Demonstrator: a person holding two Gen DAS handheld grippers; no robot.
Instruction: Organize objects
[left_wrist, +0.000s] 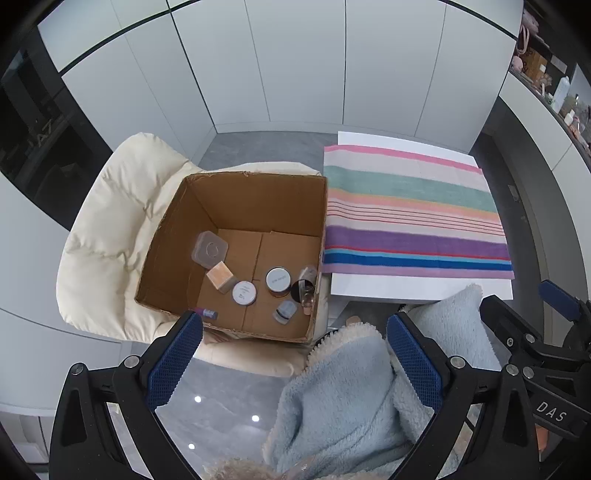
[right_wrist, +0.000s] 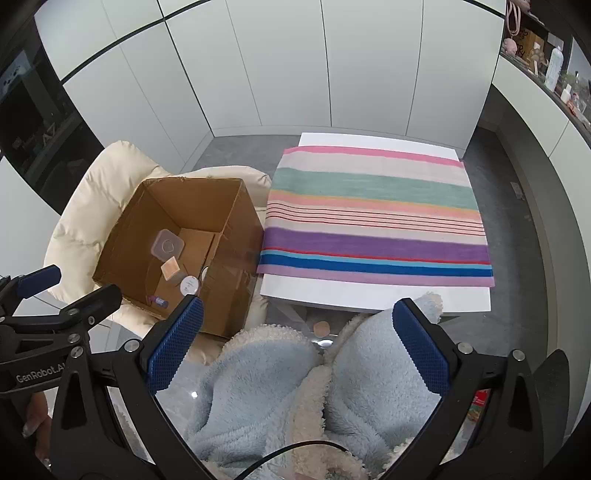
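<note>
Cardboard box (left_wrist: 236, 206) holds jars, perhaps — both claws (left_wrist: 291, 365) (right_wrist: 299, 350) spread, fleece (right_wrist: 266, 387) beneath.

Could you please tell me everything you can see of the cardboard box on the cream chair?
The cardboard box is brown corrugated card, open at the top, its rim frayed. It sits upright on the cream padded chair, its right wall beside the striped cloth on the white table. Inside, on its floor, lie small jars, a clear lidded tub, a wooden block and small bottles. Neither gripper touches it.
</note>
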